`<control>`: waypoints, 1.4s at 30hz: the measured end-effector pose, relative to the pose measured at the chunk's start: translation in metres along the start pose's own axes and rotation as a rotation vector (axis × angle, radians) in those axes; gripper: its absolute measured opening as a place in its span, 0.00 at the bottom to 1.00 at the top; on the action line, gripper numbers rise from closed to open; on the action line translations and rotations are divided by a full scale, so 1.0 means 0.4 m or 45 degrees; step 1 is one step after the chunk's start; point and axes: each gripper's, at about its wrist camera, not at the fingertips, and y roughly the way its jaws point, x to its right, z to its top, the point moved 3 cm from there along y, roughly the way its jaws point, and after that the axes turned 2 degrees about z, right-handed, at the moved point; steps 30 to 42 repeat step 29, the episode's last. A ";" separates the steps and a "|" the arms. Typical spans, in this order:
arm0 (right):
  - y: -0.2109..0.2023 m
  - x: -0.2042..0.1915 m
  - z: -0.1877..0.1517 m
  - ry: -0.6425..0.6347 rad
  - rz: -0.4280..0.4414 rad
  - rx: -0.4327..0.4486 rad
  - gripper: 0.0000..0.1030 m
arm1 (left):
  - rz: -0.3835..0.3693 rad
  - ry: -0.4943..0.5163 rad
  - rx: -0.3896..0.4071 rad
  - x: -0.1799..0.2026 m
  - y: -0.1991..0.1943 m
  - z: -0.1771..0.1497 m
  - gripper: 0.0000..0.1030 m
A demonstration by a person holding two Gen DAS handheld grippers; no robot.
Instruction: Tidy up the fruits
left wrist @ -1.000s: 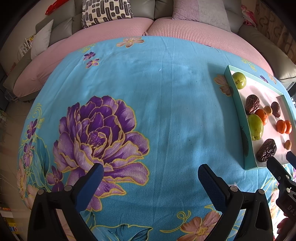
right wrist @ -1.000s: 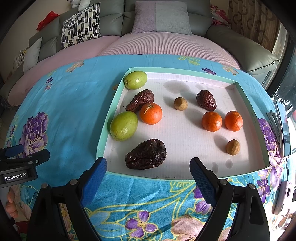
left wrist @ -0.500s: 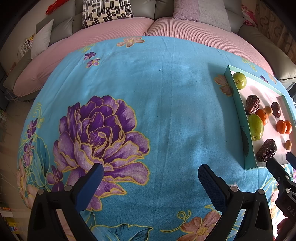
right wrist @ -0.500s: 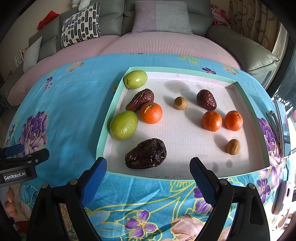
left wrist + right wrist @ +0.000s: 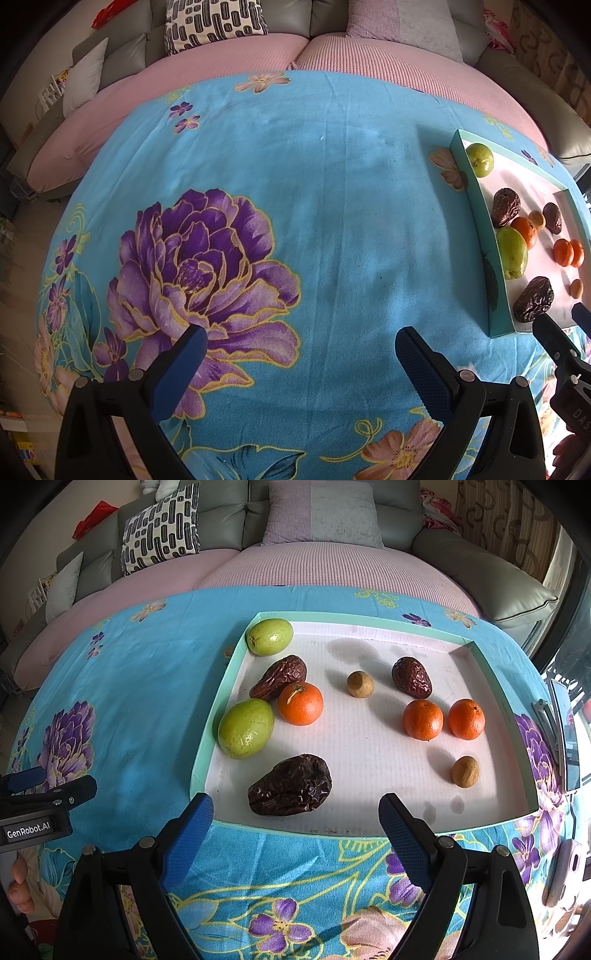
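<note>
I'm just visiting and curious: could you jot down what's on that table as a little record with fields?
surface: blue floral cloth
container: shallow tray
green fruits: two, near the tray's left wall
oranges: three
dark wrinkled fruits: three
small brown fruits: two
left hand-held gripper: open, empty
right hand-held gripper: open, empty

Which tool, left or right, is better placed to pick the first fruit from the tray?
Probably the right tool: it is open and faces the tray, with the big dark date just ahead. The left tool faces bare cloth.
</note>
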 end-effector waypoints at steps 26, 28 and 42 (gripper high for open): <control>0.002 0.005 -0.001 0.003 -0.005 -0.010 0.89 | 0.060 -0.002 0.002 -0.002 -0.001 0.000 1.00; 0.002 0.004 0.000 0.002 -0.005 -0.011 0.89 | 0.059 -0.003 0.001 -0.002 0.000 0.000 1.00; 0.002 0.005 0.000 0.002 -0.005 -0.012 0.89 | 0.059 -0.004 0.000 -0.002 0.000 0.000 1.00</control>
